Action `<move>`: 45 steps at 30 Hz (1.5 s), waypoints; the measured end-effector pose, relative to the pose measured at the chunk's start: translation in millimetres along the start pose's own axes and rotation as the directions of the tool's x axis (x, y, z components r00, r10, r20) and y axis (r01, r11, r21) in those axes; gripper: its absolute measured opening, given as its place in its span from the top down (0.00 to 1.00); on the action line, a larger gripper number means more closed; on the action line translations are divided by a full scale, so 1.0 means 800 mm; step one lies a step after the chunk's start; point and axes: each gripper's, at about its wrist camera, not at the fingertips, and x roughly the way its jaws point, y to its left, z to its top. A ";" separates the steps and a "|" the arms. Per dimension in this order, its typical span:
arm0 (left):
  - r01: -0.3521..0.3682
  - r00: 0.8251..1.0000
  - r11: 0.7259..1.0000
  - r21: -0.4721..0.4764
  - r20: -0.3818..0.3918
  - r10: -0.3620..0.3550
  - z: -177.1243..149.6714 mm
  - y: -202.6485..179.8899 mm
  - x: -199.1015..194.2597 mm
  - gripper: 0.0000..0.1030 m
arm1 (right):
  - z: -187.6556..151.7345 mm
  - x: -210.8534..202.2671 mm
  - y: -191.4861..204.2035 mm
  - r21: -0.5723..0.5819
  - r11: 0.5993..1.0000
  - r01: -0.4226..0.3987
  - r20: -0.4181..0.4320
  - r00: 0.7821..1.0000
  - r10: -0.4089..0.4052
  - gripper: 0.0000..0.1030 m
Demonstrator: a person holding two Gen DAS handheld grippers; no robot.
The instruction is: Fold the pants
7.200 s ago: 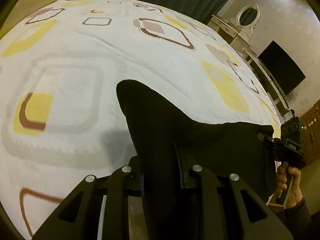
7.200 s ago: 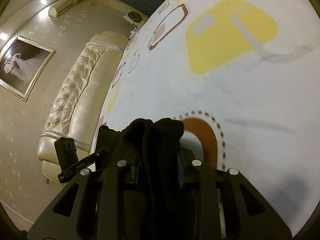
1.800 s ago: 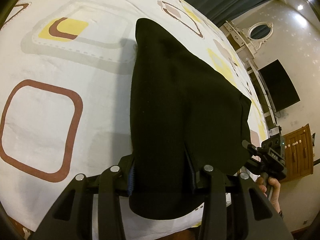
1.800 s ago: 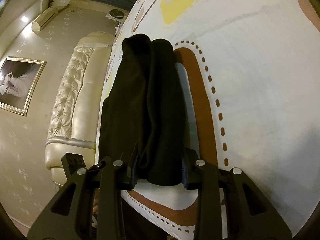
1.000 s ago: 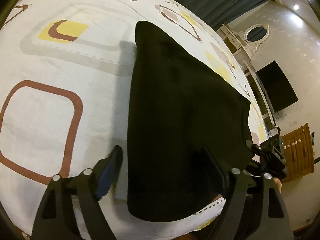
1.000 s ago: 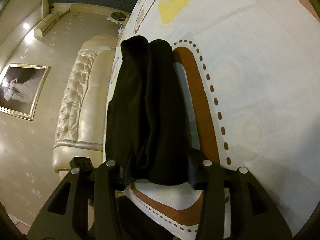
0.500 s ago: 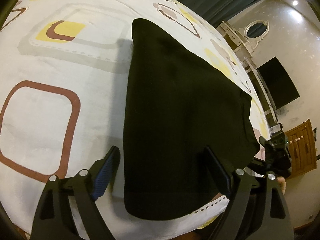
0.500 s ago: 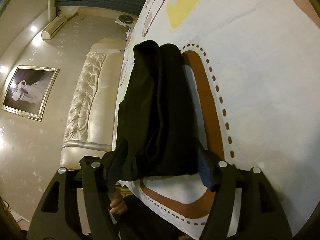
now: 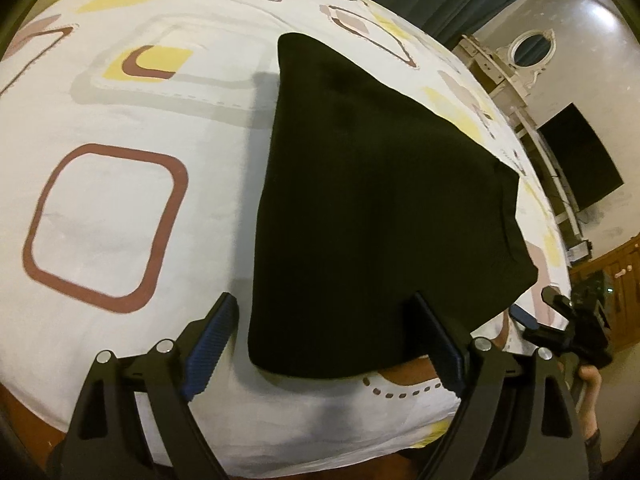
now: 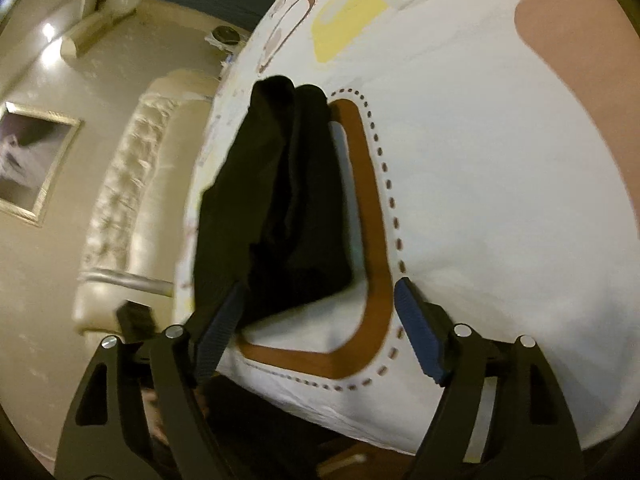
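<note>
Folded black fabric pants [image 9: 380,208] laid at frame centre on the white patterned bedspread [image 9: 120,208].

Both the left gripper [image 9: 324,344] and the right gripper [image 10: 316,328] are spread wide, with nothing held. The fabric is judged soft, light and limp; sagging is expected when lifted. A hold at the near corners, through all layers, is advised.

Home bedroom, patterned bedspread [image 9: 120,208] ahead of left gripper, tufted cream headboard [image 10: 120,200] left of right gripper, framed picture [image 10: 28,160], vanity mirror [image 9: 532,50], wall television [image 9: 580,160]
</note>
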 end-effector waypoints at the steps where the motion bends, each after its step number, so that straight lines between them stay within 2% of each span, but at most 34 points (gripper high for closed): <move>1: -0.018 1.000 1.000 0.003 0.008 0.018 -0.002 -0.002 -0.003 0.16 | -0.003 0.000 0.004 -0.009 1.000 0.022 0.005 1.000 -0.022 0.24; 5: -0.114 0.992 0.991 0.076 0.068 0.109 -0.015 -0.021 -0.022 0.16 | -0.015 -0.005 0.019 -0.048 0.990 0.136 0.052 0.990 -0.133 0.23; 9: -0.236 0.965 0.951 0.198 0.167 0.204 -0.038 -0.047 -0.045 0.16 | -0.022 -0.007 0.032 -0.122 0.962 0.244 0.102 0.967 -0.233 0.23; 13: -0.300 0.943 0.920 0.252 0.222 0.247 -0.056 -0.064 -0.059 0.16 | -0.033 -0.005 0.056 -0.224 0.915 0.336 0.166 0.938 -0.304 0.20; 18: -0.323 0.930 0.927 0.193 0.244 0.273 -0.069 -0.070 -0.069 0.16 | -0.054 0.003 0.087 -0.339 0.838 0.428 0.236 0.901 -0.364 0.19; 23: -0.348 0.909 0.928 0.132 0.289 0.300 -0.078 -0.069 -0.081 0.16 | -0.068 0.003 0.097 -0.358 0.806 0.472 0.296 0.876 -0.381 0.17; 28: -0.349 0.902 0.932 0.097 0.305 0.306 -0.076 -0.067 -0.085 0.16 | -0.074 0.013 0.095 -0.378 0.765 0.522 0.313 0.850 -0.425 0.17; 34: -0.364 0.896 0.927 0.090 0.306 0.323 -0.075 -0.067 -0.081 0.16 | -0.072 0.012 0.088 -0.362 0.778 0.513 0.303 0.854 -0.422 0.16; 40: -0.387 0.880 0.917 0.098 0.337 0.336 -0.077 -0.072 -0.083 0.16 | -0.073 0.011 0.087 -0.364 0.778 0.512 0.301 0.855 -0.422 0.16; 45: -0.387 0.882 0.919 0.080 0.323 0.343 -0.075 -0.068 -0.082 0.16 | -0.076 0.013 0.087 -0.372 0.776 0.510 0.294 0.857 -0.422 0.16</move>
